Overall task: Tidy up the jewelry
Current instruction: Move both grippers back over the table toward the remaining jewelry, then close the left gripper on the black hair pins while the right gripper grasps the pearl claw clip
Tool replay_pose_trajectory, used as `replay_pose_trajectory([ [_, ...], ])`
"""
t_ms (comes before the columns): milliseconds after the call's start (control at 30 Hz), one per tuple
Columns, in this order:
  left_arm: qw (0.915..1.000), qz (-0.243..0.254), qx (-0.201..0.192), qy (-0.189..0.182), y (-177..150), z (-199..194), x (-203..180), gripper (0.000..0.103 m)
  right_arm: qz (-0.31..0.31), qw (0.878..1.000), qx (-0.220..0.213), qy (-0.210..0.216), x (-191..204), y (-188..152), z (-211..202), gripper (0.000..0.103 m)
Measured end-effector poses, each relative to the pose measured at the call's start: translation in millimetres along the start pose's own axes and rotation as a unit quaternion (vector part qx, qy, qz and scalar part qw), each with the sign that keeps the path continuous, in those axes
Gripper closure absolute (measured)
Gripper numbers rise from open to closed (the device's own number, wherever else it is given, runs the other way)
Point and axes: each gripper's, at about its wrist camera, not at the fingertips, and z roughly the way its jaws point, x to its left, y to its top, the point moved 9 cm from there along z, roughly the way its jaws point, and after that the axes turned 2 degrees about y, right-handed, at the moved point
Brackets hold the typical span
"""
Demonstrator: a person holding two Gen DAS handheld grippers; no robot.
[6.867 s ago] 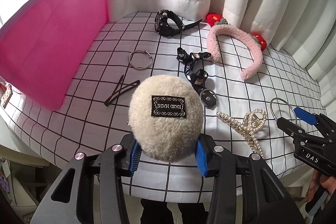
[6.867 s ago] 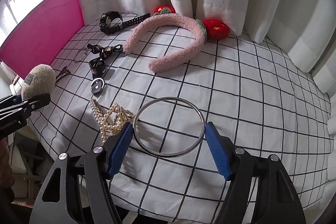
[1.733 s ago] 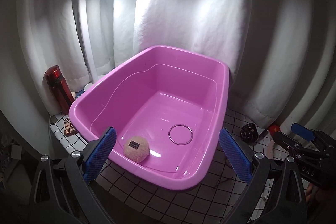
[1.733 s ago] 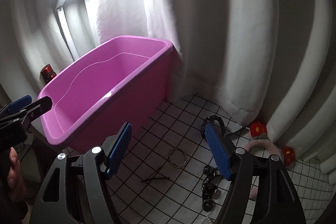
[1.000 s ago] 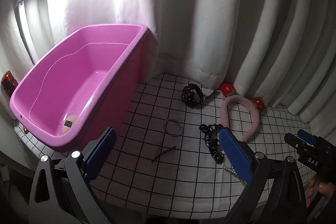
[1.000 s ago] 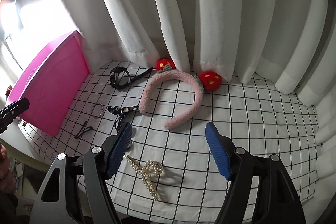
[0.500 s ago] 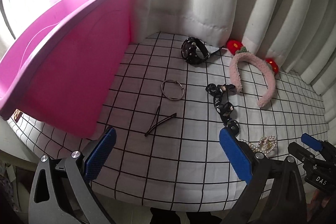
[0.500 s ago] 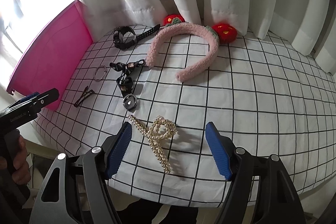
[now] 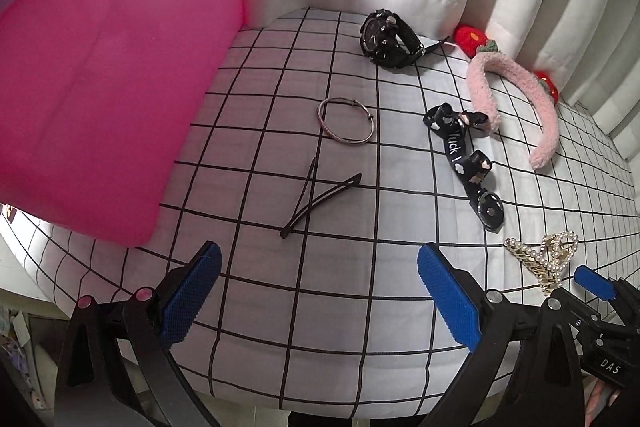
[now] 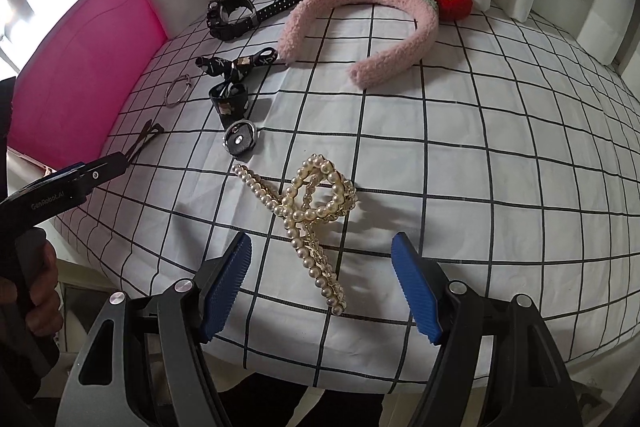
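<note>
Both grippers lowered nearer the cloth, right gripper spread over pearl claw clip, long axis diagonal, left gripper spread

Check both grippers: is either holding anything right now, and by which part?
Nothing is held. The left gripper stands open over the hairpins; the right gripper stands open around the pearl hair claw, pads clear of it.

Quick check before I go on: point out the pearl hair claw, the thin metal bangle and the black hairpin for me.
pearl hair claw (image 10: pixel 310 205): right wrist view, on its beaded loop.
thin metal bangle (image 9: pixel 347 141): left wrist view, on the near rim.
black hairpin (image 9: pixel 320 203): left wrist view, midway along its longer leg.
</note>
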Motion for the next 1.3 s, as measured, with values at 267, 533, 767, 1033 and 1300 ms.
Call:
replay_pose_trajectory([
  [267, 0.9999, 0.009, -0.002, 0.004, 5.0, 23.6, 1.5, 0.006, -0.001, 1.0, 0.004, -0.004, 0.4, 0.1, 11.4, 0.034],
  [533, 0.9995, 0.03, -0.007, -0.002, 15.5, 41.2, -2.2, 0.006, -0.005, 1.0, 0.008, -0.012, -1.3, 1.3, 16.8, 0.034],
  [767, 0.9992, 0.04, -0.008, 0.0, 16.9, 48.9, -3.6, 0.006, -0.01, 1.0, 0.006, -0.018, -2.2, 5.2, 18.0, 0.034],
  [1033, 0.999, 0.041, -0.016, -0.006, 19.3, 52.5, -4.3, 0.006, -0.016, 1.0, 0.007, -0.022, 0.3, 7.3, 18.6, 0.034],
  [1300, 0.998, 0.048, -0.04, -0.009, 17.8, 52.3, -4.3, 0.005, -0.022, 0.999, 0.006, -0.029, 1.6, 8.2, 19.8, 0.034],
])
